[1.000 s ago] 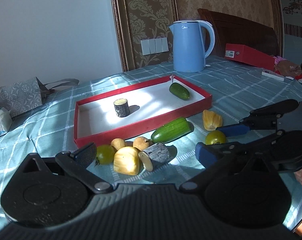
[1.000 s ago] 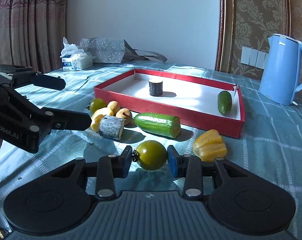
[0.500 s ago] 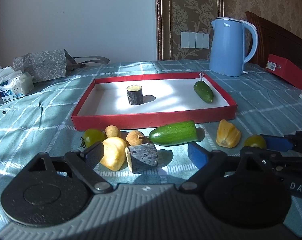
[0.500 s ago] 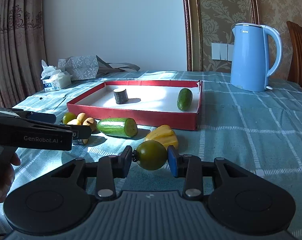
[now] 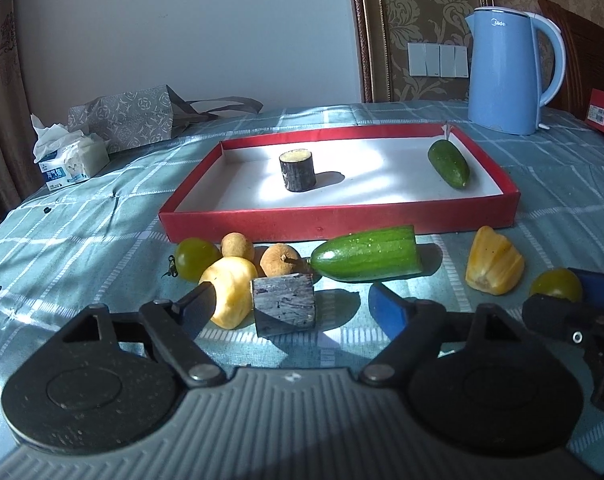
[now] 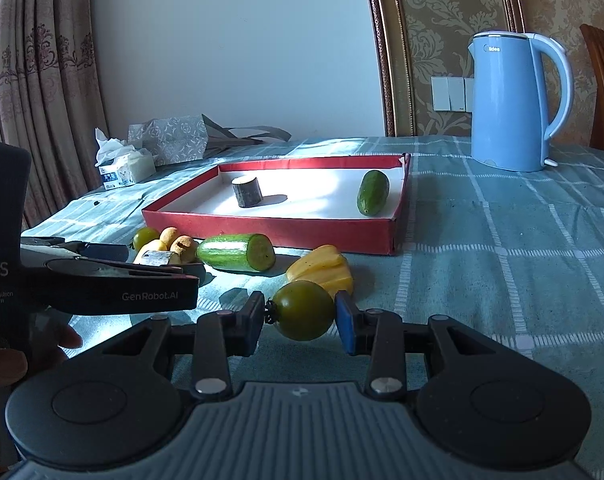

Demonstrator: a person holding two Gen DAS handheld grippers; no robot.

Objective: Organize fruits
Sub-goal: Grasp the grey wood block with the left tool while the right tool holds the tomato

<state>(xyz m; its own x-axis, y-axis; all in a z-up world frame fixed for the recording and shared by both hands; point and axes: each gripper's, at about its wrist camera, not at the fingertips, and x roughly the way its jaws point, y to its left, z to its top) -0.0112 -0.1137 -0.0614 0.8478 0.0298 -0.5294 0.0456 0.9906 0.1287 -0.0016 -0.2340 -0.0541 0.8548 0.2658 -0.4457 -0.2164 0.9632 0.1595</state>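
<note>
Two grippers work over a counter (image 6: 501, 264) draped in teal checked cloth. Right gripper (image 6: 302, 316) has its pads pressed on a round, smooth green tomato (image 6: 303, 310), stem end toward its left pad, held just in front of a ridged yellow fruit piece (image 6: 321, 270). Left gripper (image 5: 292, 308) has its jaws closing around a grey, bark-textured cylinder (image 5: 284, 304) lying on its side, long axis running toward the camera – the pads do not press on it yet, though the left pad sits against a pale yellow lumpy fruit (image 5: 232, 294). Behind these lie a second green tomato (image 5: 194, 258) and two small tan, rough-skinned round fruits (image 5: 280, 260). Half a cucumber (image 5: 367, 254), glossy and cylindrical, lies along the front wall of a shallow red cardboard tray (image 5: 341, 222), cut end to the right in the left wrist view. Inside the white-lined tray a short dark cylinder (image 5: 298, 170) stands upright, and a small cucumber (image 5: 447, 163) lies angled, running from the far corner toward the near right wall. A blue plastic kettle (image 6: 509, 104) stands beyond the tray.
</note>
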